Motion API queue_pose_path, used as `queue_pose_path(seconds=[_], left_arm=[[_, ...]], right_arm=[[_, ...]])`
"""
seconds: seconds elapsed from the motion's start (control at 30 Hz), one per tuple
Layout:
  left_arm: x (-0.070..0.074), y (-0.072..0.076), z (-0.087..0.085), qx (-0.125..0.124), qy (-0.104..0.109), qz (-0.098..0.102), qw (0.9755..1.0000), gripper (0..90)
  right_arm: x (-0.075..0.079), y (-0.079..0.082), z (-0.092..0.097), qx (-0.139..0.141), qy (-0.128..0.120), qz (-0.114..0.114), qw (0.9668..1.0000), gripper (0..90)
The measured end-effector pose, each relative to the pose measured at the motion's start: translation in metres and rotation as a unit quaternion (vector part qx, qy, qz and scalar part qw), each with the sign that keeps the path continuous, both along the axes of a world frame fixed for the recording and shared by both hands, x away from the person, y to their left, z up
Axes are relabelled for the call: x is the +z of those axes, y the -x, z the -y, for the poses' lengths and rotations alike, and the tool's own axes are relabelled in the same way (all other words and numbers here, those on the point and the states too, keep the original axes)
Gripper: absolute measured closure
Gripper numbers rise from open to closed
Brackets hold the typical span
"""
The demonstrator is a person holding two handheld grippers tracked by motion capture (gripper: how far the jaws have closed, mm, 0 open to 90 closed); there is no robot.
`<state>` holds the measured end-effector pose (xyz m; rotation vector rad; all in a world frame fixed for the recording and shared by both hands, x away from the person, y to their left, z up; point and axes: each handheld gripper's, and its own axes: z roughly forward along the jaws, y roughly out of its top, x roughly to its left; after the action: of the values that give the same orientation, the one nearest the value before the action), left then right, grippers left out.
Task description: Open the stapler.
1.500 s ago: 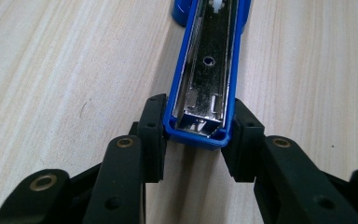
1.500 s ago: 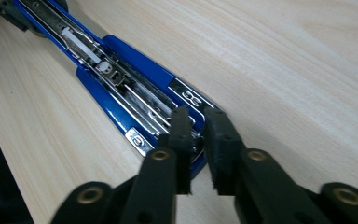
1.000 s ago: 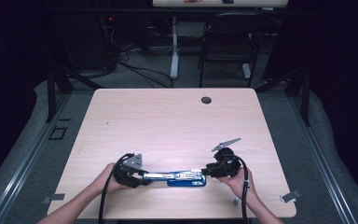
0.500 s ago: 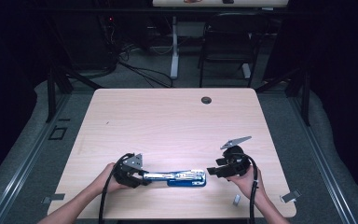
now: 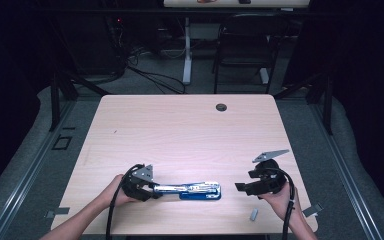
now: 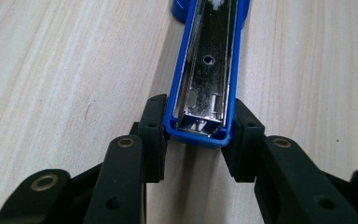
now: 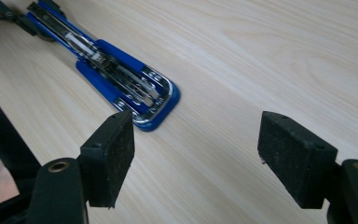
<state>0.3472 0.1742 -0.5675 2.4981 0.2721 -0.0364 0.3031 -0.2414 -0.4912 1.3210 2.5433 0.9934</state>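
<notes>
The right tool [image 5: 244, 187] has let go of the stapler [image 5: 196, 190], jaws opening, and drawn back toward 3 o'clock.

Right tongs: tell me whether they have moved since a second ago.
Yes. The right tongs have drawn away rightward from the blue stapler, toward the table's right edge; their jaws have just been opening, with nothing between them.

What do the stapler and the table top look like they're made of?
The stapler: a blue shell, probably glossy plastic, around a bright channel that reflects like polished steel. The table: pale wood grain, matte; whether solid wood or laminate is unclear.
</notes>
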Motion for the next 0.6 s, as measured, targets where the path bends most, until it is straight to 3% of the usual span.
queue_pose_path(seconds=[0.13,0.4,0.6], left_arm=[[0.000,-0.001,0.000,0.000,0.000,0.000,1.0000,64.8],[0.000,-0.001,0.000,0.000,0.001,0.000,1.0000,64.7],[0.000,-0.001,0.000,0.002,-0.004,0.003,1.0000,64.7]], right_arm=[[0.002,0.006,0.007,-0.013,0.012,0.003,0.9998,26.5],[-0.007,0.026,0.012,-0.013,0.071,-0.005,0.9974,26.2],[-0.012,0.033,0.017,-0.017,0.074,-0.016,0.9970,26.2]])
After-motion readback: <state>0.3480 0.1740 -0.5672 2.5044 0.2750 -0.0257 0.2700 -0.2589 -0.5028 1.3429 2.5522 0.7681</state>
